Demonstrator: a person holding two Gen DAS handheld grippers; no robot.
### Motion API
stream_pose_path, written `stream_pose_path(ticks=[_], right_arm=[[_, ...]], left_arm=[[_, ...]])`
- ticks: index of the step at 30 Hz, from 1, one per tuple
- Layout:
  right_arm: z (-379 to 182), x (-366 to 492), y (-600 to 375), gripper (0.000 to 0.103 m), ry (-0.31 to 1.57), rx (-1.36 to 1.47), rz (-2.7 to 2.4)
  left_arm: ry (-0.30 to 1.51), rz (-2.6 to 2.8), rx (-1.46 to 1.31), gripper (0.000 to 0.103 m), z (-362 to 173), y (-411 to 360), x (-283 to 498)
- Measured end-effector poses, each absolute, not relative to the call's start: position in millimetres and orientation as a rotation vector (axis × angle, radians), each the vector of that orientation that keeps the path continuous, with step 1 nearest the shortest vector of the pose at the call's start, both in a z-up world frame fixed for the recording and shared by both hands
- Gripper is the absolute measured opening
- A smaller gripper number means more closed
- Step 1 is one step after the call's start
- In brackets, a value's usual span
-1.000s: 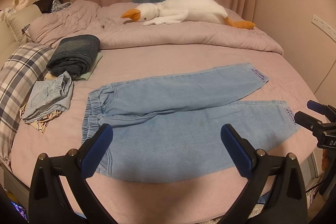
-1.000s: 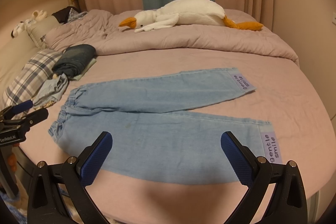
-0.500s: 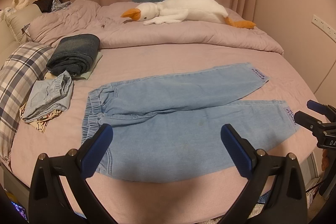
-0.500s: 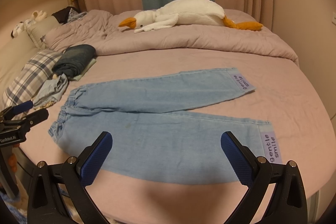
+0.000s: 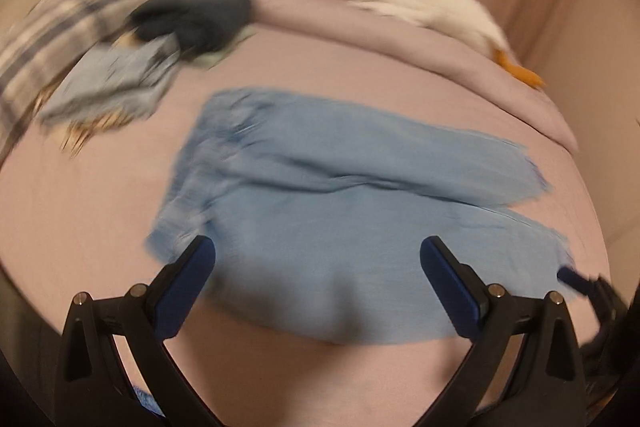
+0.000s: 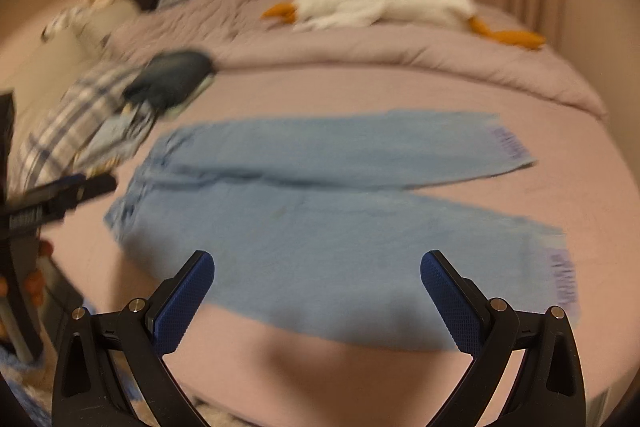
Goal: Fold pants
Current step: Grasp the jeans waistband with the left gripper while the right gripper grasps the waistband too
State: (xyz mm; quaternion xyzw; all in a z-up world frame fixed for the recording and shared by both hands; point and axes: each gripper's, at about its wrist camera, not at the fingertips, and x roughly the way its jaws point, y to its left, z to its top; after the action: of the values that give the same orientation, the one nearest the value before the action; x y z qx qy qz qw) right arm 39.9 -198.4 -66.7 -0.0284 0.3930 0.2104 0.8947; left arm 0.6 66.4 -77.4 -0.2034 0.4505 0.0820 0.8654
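Lying flat across the middle of the bed, the light blue pants stretch from a waistband at centre left of the frame to two leg ends at the right. Both legs are spread side by side, the farther one angled slightly away from the nearer. In the right wrist view, the right claw hangs above the near edge of the pants with its blue pads spread wide and nothing between them; the nearer leg fills the gap from pad to pad. In the left wrist view, the left claw is likewise spread wide and empty, poised over the seat and nearer leg, its left pad close to the waistband corner. Both views are blurred. Behind the pants, a white goose toy lies on the quilt in the upper part of the frame, and folded clothes sit at the upper left.
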Motion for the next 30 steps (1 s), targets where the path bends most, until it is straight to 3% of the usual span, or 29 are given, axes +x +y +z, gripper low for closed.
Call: stream_pose_path(ticks=[5, 12, 14, 16, 17, 18, 20, 23, 25, 27, 30], right_arm=[[-107.2, 31.4, -139.3, 0.102, 0.927, -0.200, 0.595], [-136.0, 12.4, -84.4, 0.101, 0.826, -0.481, 0.797], [-147.5, 9.1, -66.0, 0.090, 0.750, -0.560, 0.805], [-152.8, 2.0, -63.2, 0.071, 0.731, -0.612, 0.812], [-158.5, 3.2, -60.2, 0.067, 0.727, -0.644, 0.804], [-162.2, 3.2, -59.9, 0.063, 0.720, -0.662, 0.796], [-167.7, 4.5, -58.2, 0.058, 0.682, -0.662, 0.787], [-173.5, 9.6, -40.3, 0.041, 0.639, -0.665, 0.795], [-174.4, 4.7, -36.1, 0.020, 0.626, -0.678, 0.825], [-174.7, -3.6, -30.7, 0.012, 0.612, -0.711, 0.823], [-171.3, -2.5, -27.4, 0.008, 0.628, -0.705, 0.836]], left_arm=[[0.933, 0.289, -0.576, 0.099, -119.4, 121.1, -19.1], [0.951, 0.307, -0.705, 0.083, -152.1, 149.7, -19.9], [0.946, 0.300, -0.703, 0.074, -155.9, 150.0, -14.8], [0.937, 0.307, -0.695, 0.066, -159.0, 152.5, -9.8], [0.925, 0.312, -0.690, 0.061, -158.5, 153.6, -7.0], [0.925, 0.312, -0.688, 0.047, -159.1, 155.1, -5.2], [0.942, 0.328, -0.676, 0.044, -159.7, 157.1, -1.9], [0.930, 0.315, -0.643, 0.035, -158.0, 157.2, -5.8], [0.922, 0.309, -0.632, 0.032, -156.1, 156.9, -8.4], [0.913, 0.306, -0.625, 0.031, -152.4, 157.6, -13.3], [0.910, 0.299, -0.595, 0.032, -149.8, 155.9, -17.8]])
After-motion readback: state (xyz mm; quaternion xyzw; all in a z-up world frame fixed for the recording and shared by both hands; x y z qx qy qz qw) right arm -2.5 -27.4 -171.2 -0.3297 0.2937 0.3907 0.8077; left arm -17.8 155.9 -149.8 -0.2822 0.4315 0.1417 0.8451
